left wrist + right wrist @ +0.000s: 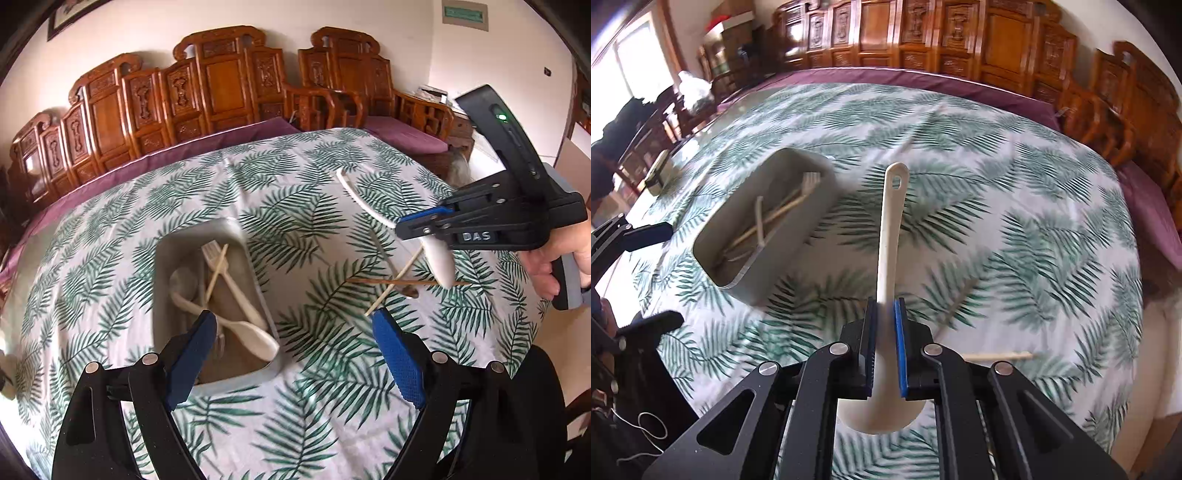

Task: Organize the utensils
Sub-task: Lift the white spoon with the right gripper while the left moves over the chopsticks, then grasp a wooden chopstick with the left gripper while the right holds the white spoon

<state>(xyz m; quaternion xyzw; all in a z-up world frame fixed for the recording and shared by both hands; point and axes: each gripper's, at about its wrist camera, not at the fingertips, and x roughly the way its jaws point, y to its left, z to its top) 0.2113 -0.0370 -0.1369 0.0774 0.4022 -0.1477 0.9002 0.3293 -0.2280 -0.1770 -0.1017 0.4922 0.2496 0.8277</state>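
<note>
Spoon bowl behind right claw

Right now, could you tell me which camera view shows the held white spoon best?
The left wrist view: the white spoon hangs side-on, clear of the right gripper. The right wrist view foreshortens it, pads covering its neck.

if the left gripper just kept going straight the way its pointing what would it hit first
Most likely the grey tray, near its closer end, where the white spoon lies. The left gripper is open, pointing steeply down, with the tray behind its left finger. Depth is unclear, so it might land on the leaf-print tablecloth beside the tray instead.
</note>
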